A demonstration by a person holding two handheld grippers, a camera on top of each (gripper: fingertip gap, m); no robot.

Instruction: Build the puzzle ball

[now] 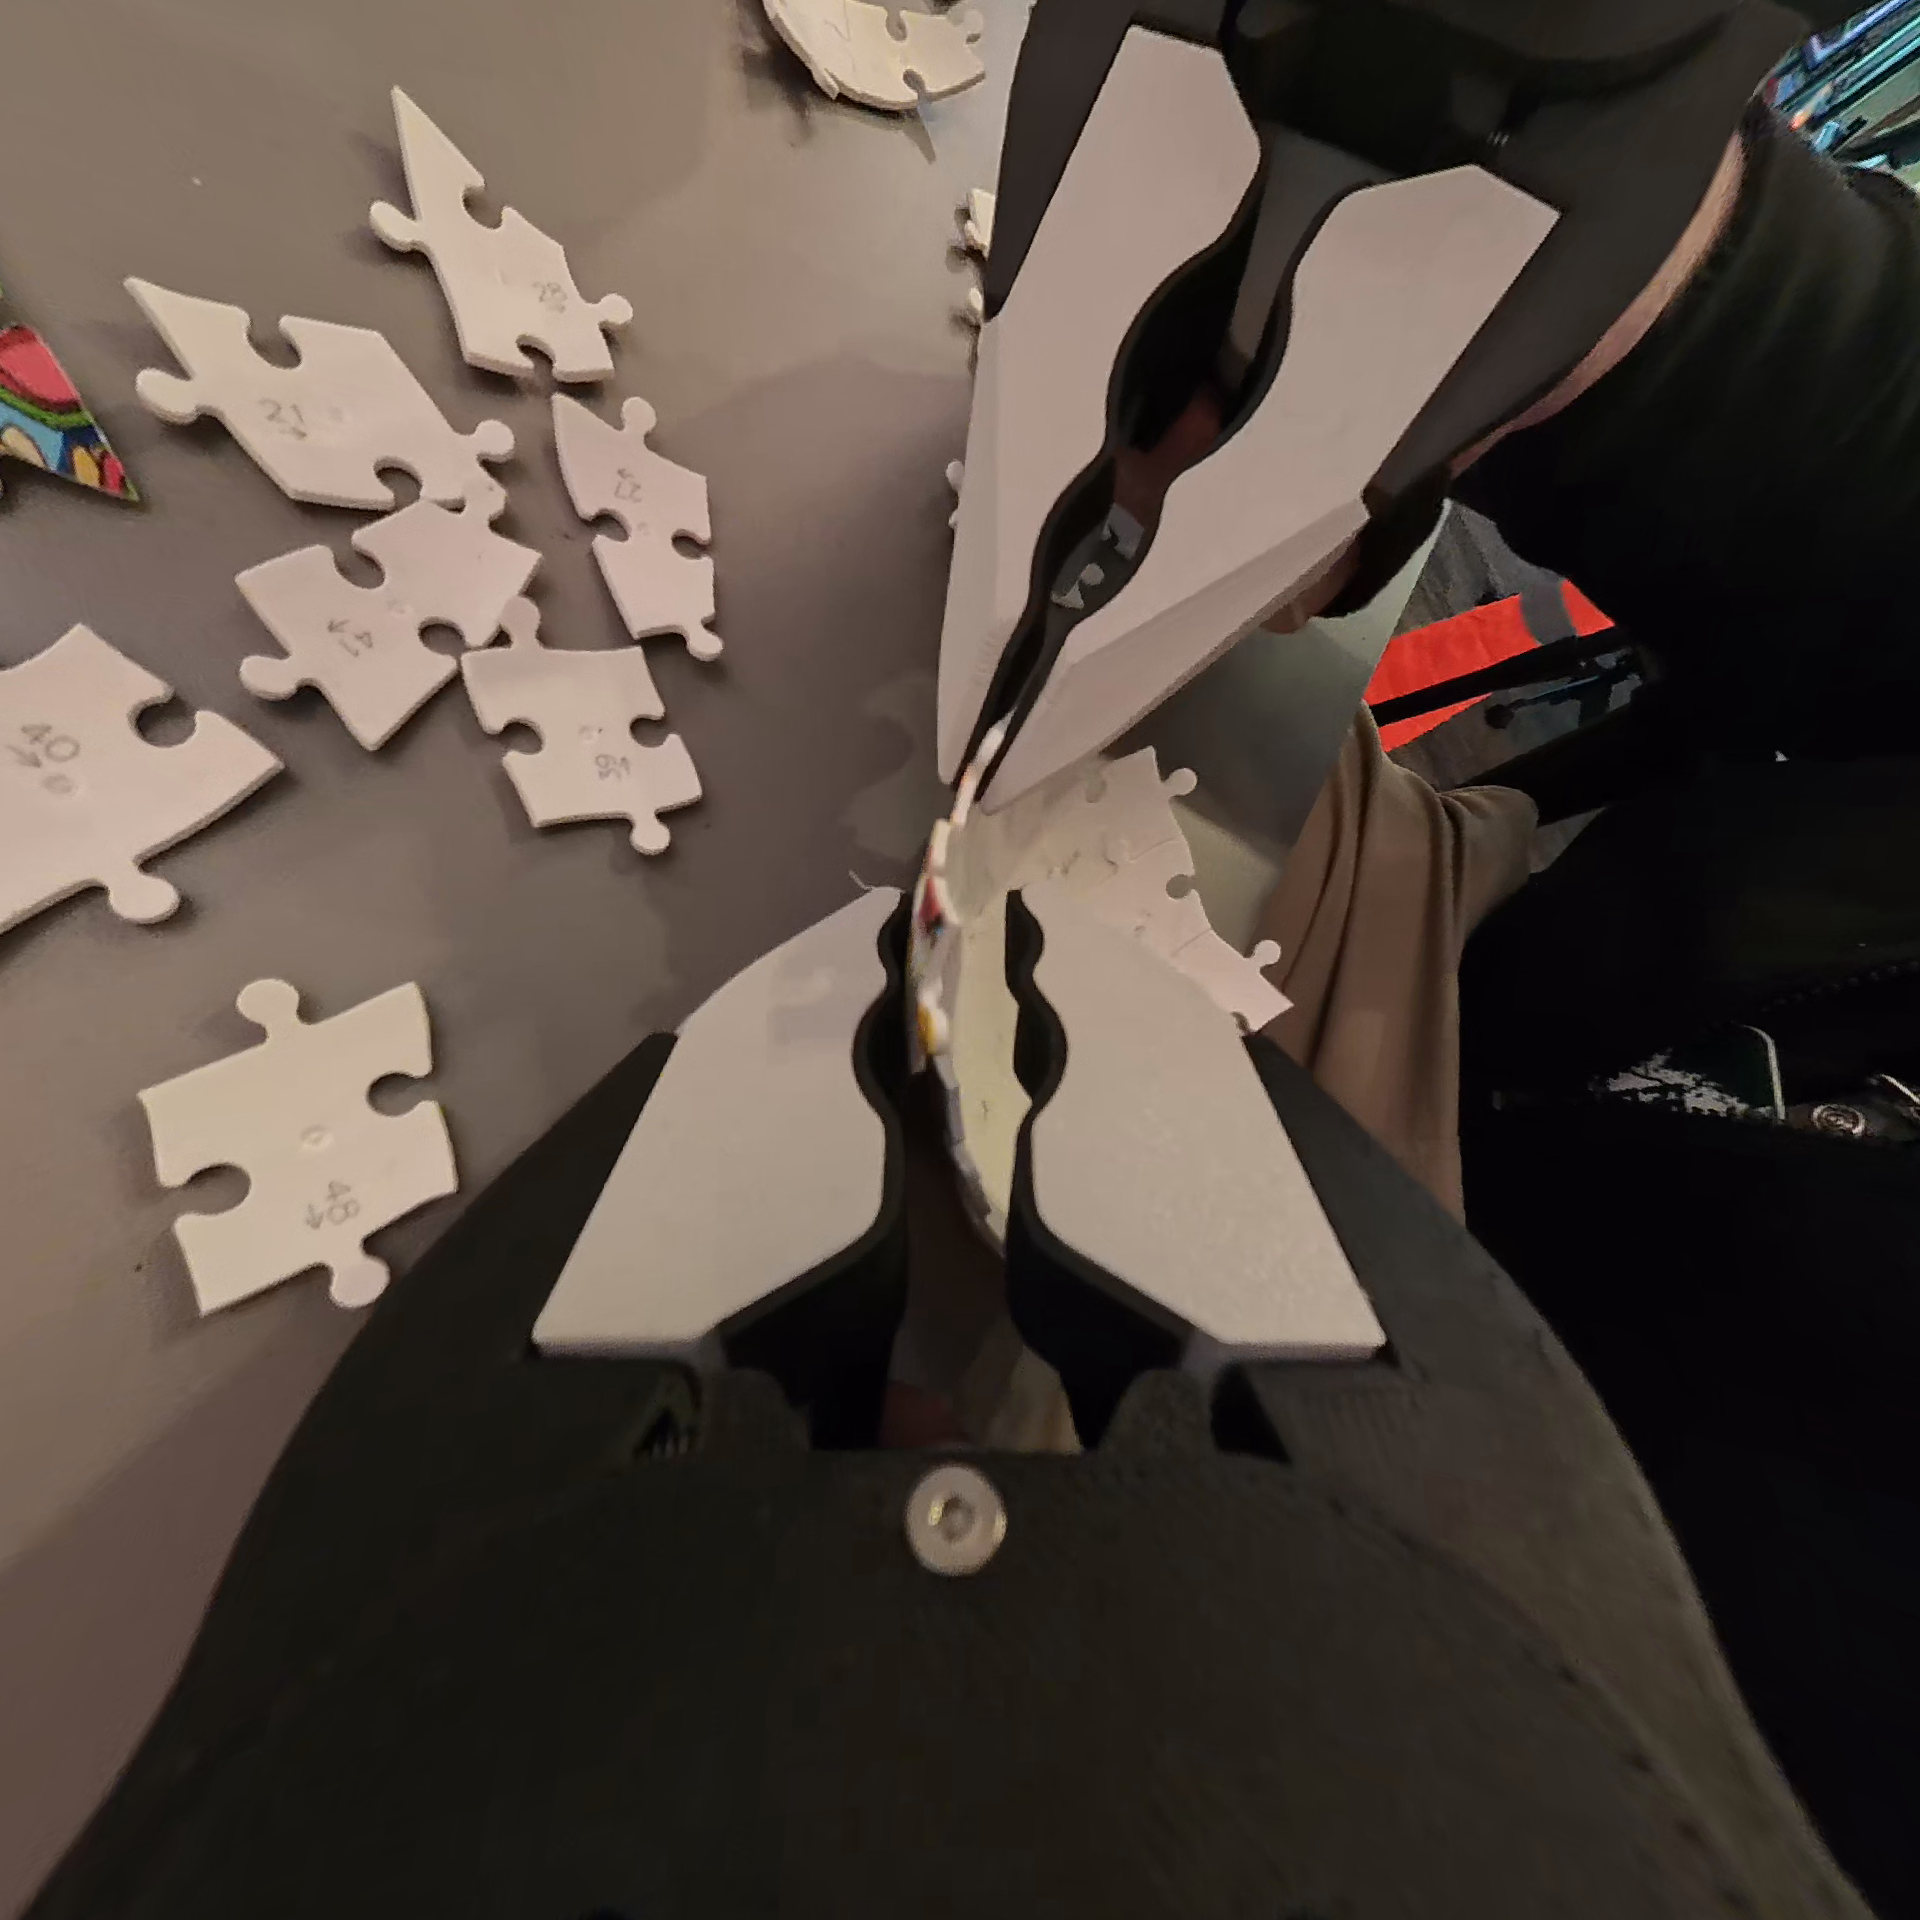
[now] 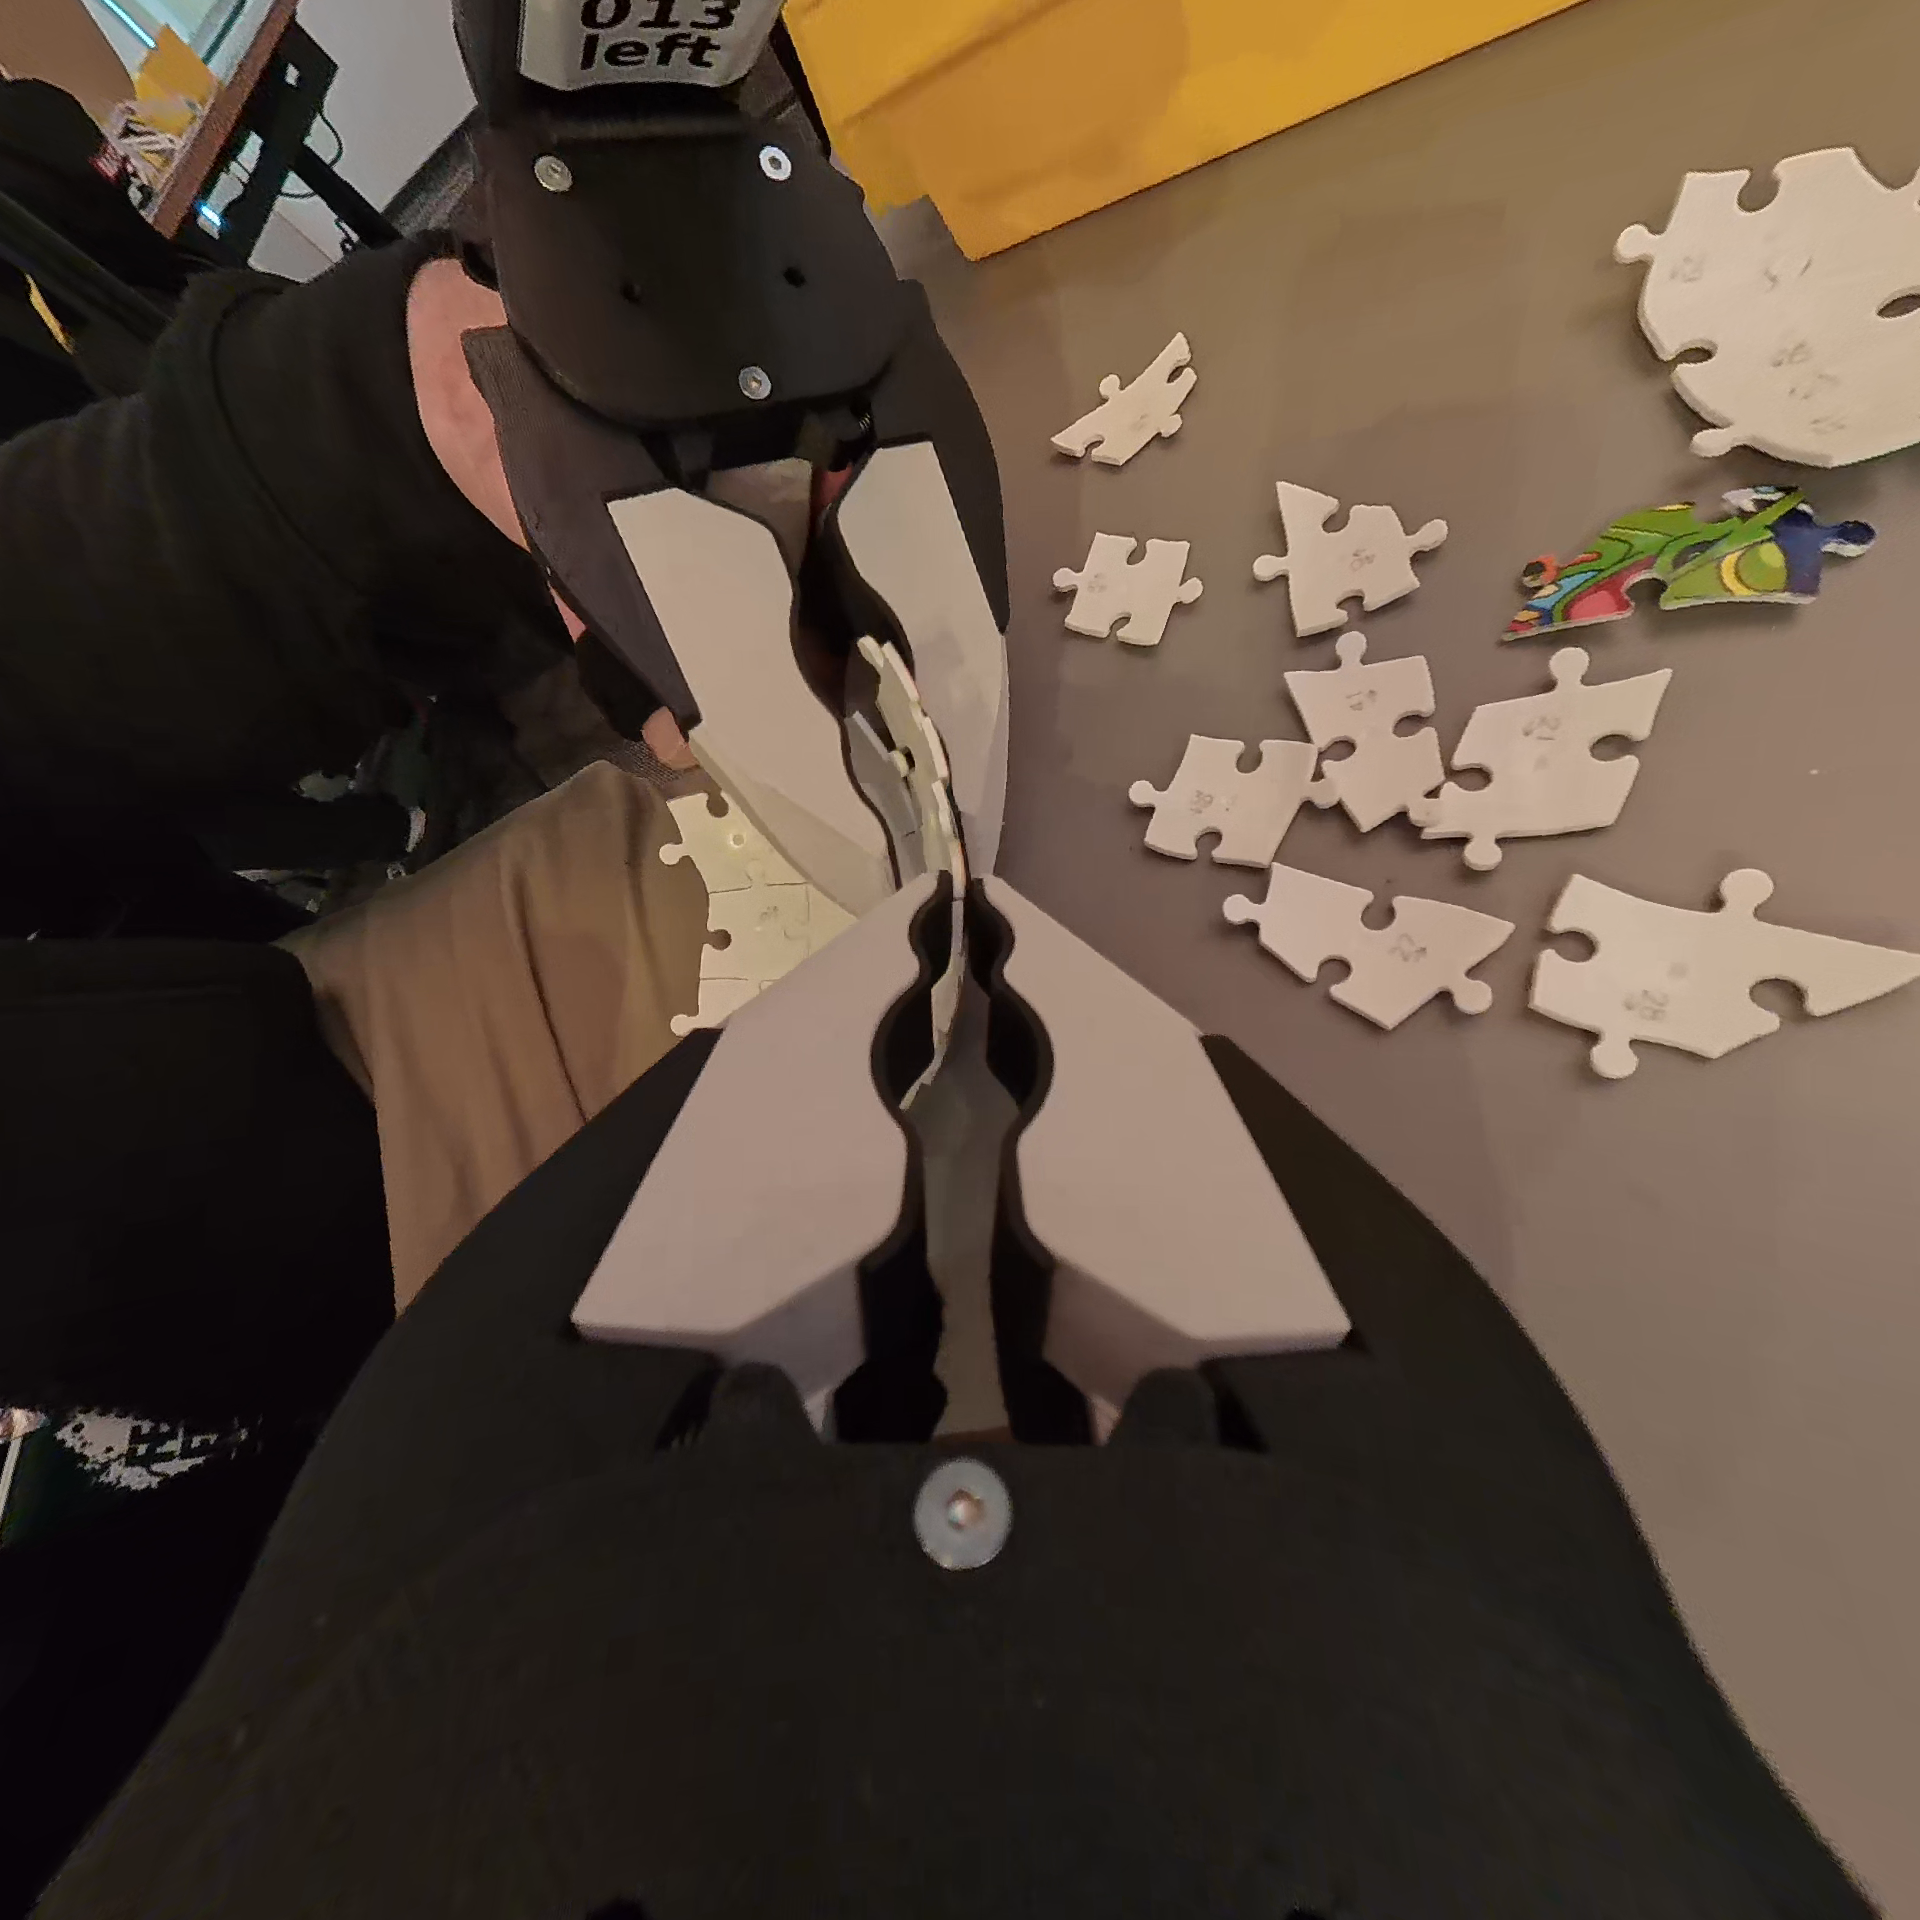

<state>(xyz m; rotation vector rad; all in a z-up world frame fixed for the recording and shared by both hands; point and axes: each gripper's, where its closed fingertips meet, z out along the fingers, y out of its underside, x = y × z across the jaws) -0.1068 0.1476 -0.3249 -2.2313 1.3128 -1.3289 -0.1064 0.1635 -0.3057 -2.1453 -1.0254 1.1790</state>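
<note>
A curved, partly built section of the puzzle ball (image 1: 1132, 842) is held in the air over the table's near edge, white inner side showing, coloured face at its rim. My left gripper (image 1: 954, 902) is shut on it from below. My right gripper (image 1: 971, 784) comes down from above and is shut on the section's upper edge. In the right wrist view the section (image 2: 758, 904) curves between the right gripper (image 2: 958, 885) and the left gripper (image 2: 935, 852), whose tips almost meet. Which single piece the right gripper pinches is hidden by the fingers.
Several loose white pieces (image 1: 312, 1143) lie face down on the grey table (image 1: 790, 312), with one coloured piece (image 2: 1683, 561) face up. A flat joined disc of pieces (image 2: 1787, 312) lies farther off. A yellow box (image 2: 1039, 104) stands behind. A person's lap (image 2: 499, 935) is beside the table edge. The tips of both grippers are at nearly the same place.
</note>
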